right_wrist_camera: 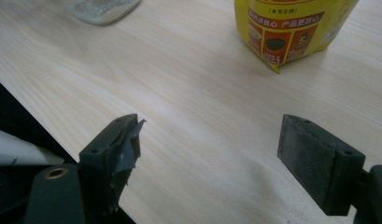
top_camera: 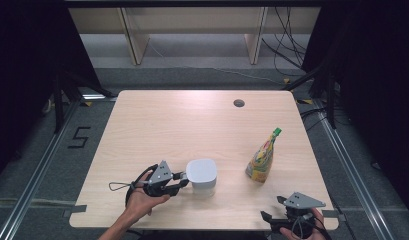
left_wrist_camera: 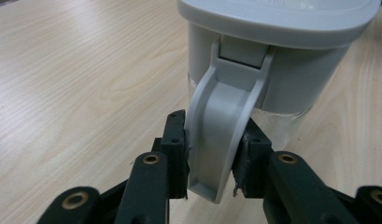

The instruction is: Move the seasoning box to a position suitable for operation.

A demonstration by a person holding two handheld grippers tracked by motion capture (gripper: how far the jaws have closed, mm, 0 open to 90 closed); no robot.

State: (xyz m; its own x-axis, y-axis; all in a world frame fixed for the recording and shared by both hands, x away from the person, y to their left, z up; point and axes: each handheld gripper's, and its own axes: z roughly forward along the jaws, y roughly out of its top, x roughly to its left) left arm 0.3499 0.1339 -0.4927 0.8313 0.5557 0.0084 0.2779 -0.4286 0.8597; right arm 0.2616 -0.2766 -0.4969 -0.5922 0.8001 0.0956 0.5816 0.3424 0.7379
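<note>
A white jug (top_camera: 201,175) with a grey lid (left_wrist_camera: 277,18) stands on the wooden table (top_camera: 167,125), near its front edge. My left gripper (top_camera: 184,179) reaches it from the left, held level. In the left gripper view both pads press on the jug's grey handle (left_wrist_camera: 221,135), so the left gripper (left_wrist_camera: 212,158) is shut on it. A yellow pouch (top_camera: 262,157) with a green cap stands upright to the jug's right. My right gripper (top_camera: 272,208) rests at the front right edge. It is open, and nothing lies between the jaws of the right gripper (right_wrist_camera: 209,154).
The yellow pouch (right_wrist_camera: 291,28) stands just ahead of the right gripper, and the jug's base (right_wrist_camera: 102,9) shows farther off to the left. A round cable hole (top_camera: 238,103) sits near the table's back edge. Light wood stretches across the table's rear half.
</note>
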